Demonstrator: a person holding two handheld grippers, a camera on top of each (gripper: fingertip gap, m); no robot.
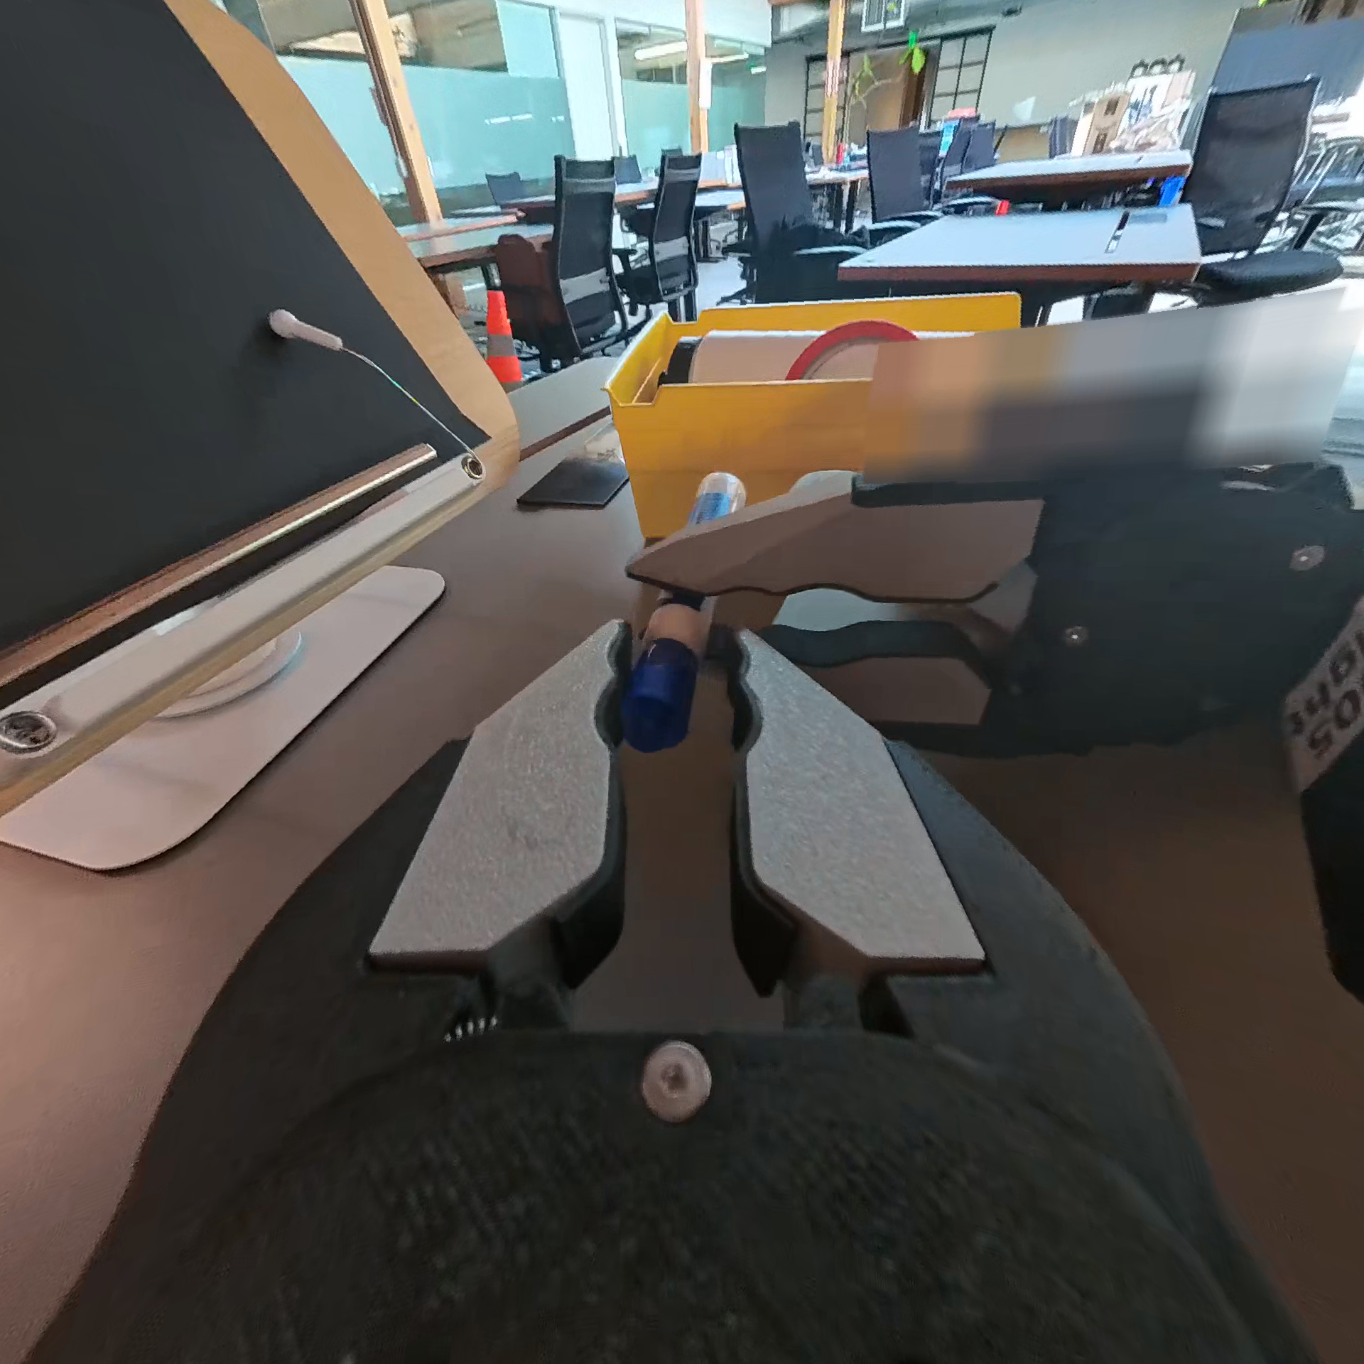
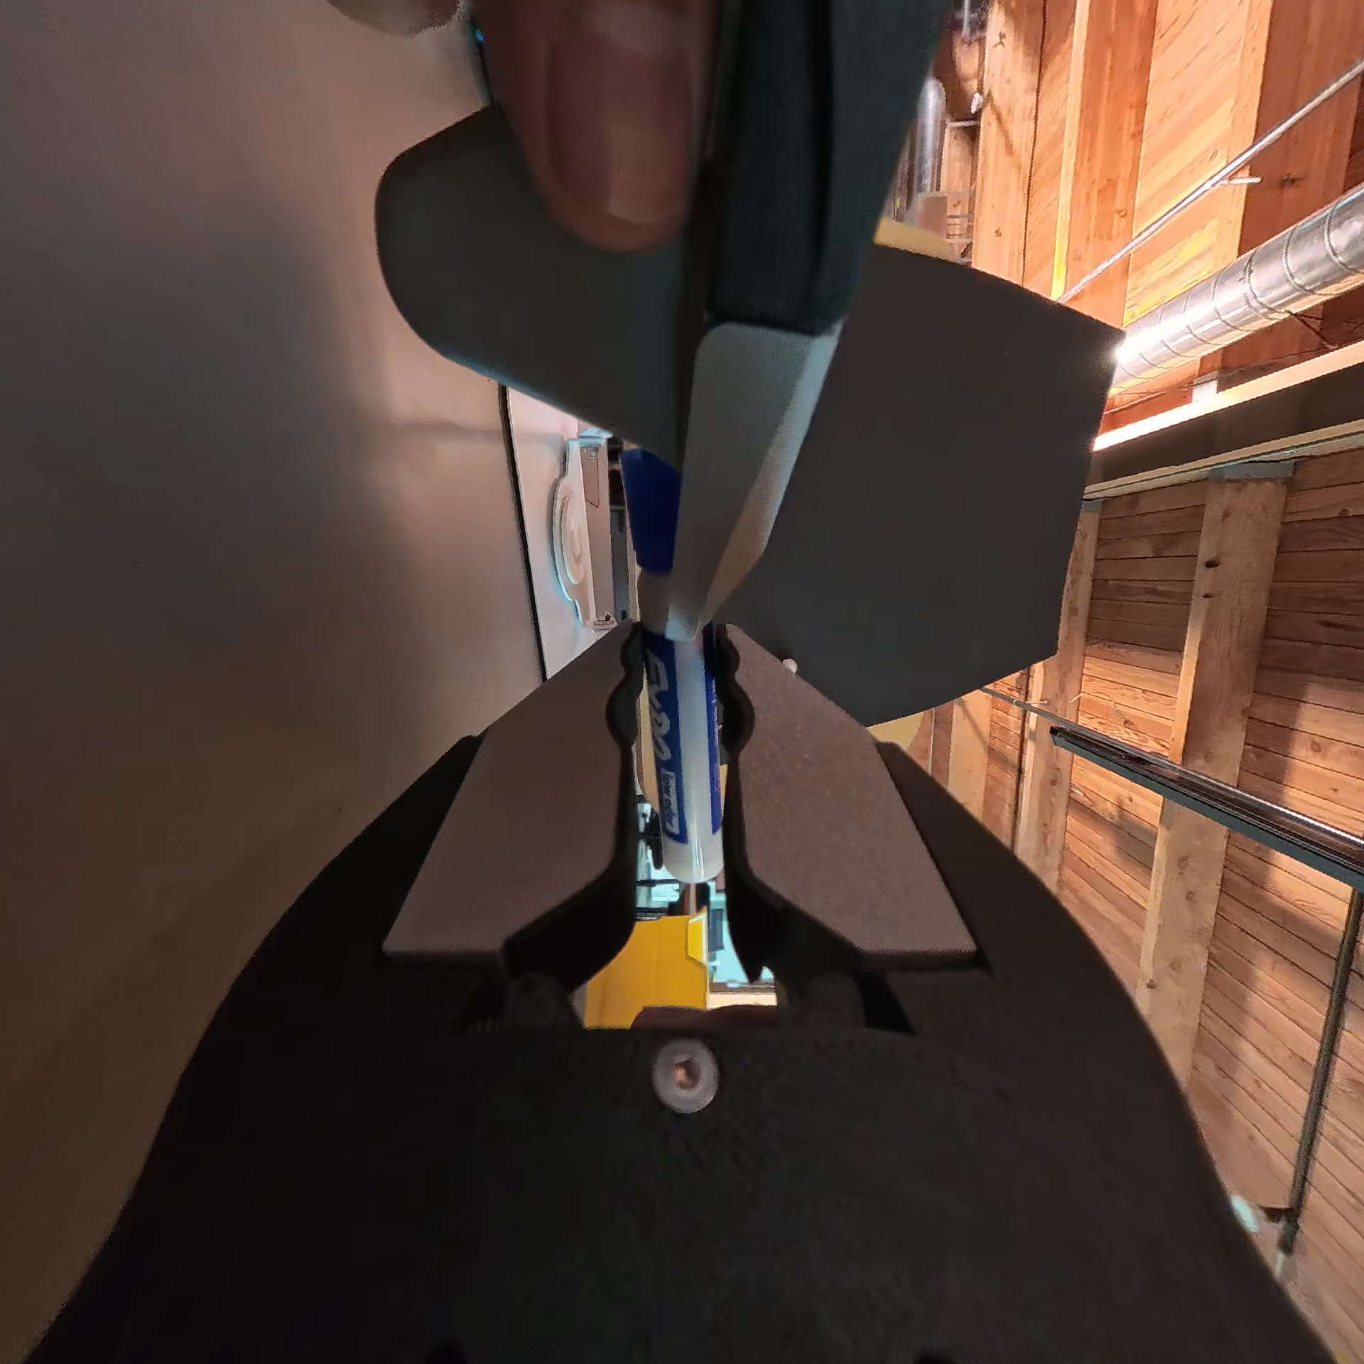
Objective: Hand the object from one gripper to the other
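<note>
The blue-capped marker (image 1: pixel 659 683) sits between both hand-held grippers: the right hand-held gripper (image 2: pixel 677 649) is clamped on its barrel, while the left hand-held gripper (image 1: pixel 675 646) brackets the capped end, contact unclear. Left should clamp firmly before right releases.

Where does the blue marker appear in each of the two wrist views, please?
Left wrist view: the marker is at centre, blue cap toward the camera, between this gripper's jaws.
Right wrist view: the marker is at centre, upright between the jaws.
Shared landmark: the yellow bin.
</note>
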